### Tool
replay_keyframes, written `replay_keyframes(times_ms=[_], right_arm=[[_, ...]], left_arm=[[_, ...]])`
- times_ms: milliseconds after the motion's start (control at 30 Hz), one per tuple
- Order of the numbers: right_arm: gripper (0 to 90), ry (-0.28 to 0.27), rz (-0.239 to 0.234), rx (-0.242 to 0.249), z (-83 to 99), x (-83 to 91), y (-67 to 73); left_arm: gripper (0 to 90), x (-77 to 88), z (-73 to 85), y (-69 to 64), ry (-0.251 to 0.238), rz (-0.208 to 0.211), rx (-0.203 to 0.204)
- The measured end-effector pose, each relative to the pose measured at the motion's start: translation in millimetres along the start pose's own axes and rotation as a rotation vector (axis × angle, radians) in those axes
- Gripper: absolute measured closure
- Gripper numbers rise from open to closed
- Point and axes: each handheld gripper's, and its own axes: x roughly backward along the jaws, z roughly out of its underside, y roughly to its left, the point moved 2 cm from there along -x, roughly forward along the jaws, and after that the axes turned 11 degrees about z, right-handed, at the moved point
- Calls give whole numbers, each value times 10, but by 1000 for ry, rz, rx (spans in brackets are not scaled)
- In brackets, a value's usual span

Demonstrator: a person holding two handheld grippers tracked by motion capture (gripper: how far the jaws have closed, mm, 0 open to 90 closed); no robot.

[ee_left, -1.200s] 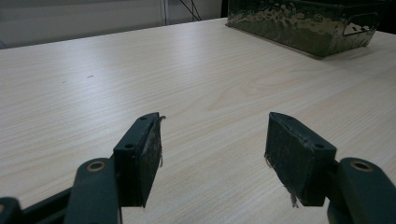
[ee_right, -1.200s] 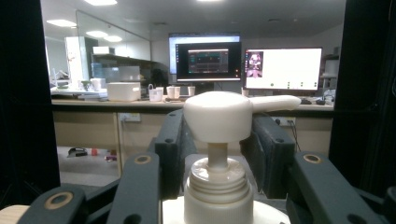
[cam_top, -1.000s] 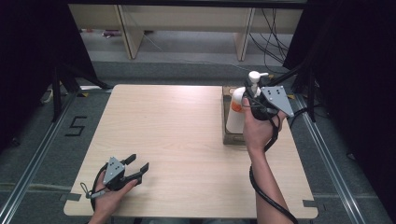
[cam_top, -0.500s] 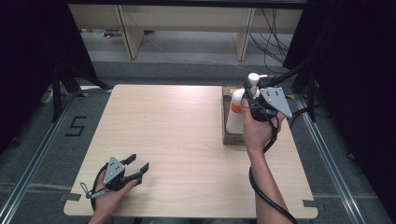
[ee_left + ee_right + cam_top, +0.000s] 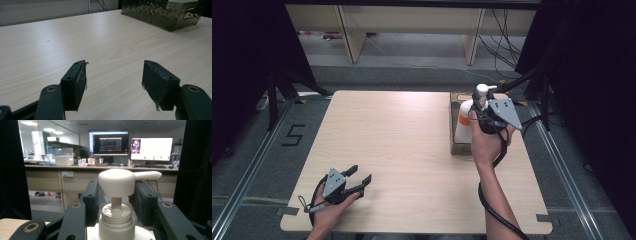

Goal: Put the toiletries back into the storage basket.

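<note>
Over dark mottled tray [image 5: 460, 148], right gripper [image 5: 117, 202] jaws clenched around smooth white pump bottle [image 5: 467, 120], left gripper [image 5: 359, 181] jaws released.

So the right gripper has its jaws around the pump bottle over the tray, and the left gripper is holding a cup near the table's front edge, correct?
Not quite. The left gripper holds nothing: the left gripper view shows its jaws open over bare table. The rest stands: the right gripper has the pump bottle between its jaws over the tray.

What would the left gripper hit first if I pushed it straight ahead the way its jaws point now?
Mostly bare table. The left gripper is open with nothing between its jaws. Straight on, the way looks free; the dark tray sits far off to the right, so it probably passes it, though depth is unclear.
</note>
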Motion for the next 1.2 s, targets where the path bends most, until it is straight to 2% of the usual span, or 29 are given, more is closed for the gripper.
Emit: replay_keyframes(times_ms=[167,200,233,300,333,400,467,533,567,633,667,800,1200], right_arm=[[604,0,8,21,50,-4,-19],[604,9,6,2,62,3,-7],[604,8,-5,6,72,-4,-10],[604,10,3,17,94,-2,-20],[604,19,-1,5,104,0,-10],[604,11,5,31,124,-8,-38],[604,24,8,19,147,-1,-33],[604,19,2,33,165,-7,-42],[604,36,6,26,182,4,-41],[604,36,7,34,207,1,-53],[604,40,1,20,219,0,-44],[604,58,15,28,274,2,-56],[604,71,15,31,372,-5,-65]], left_arm=[[357,1,0,-1,1,0,-4],[356,1,0,-1,1,0,-4],[357,1,0,-1,1,0,-4],[356,1,0,-1,1,0,-4],[356,1,0,-2,0,0,-3],[356,1,0,-2,0,0,-3],[357,0,0,-3,-1,1,-3],[356,-1,-1,-3,0,0,-6],[357,0,0,-2,2,0,-8],[356,1,0,-2,2,0,-9],[356,0,0,-2,2,-1,-7],[356,-1,0,-2,2,-1,-7],[356,0,-1,-3,3,0,-10]])
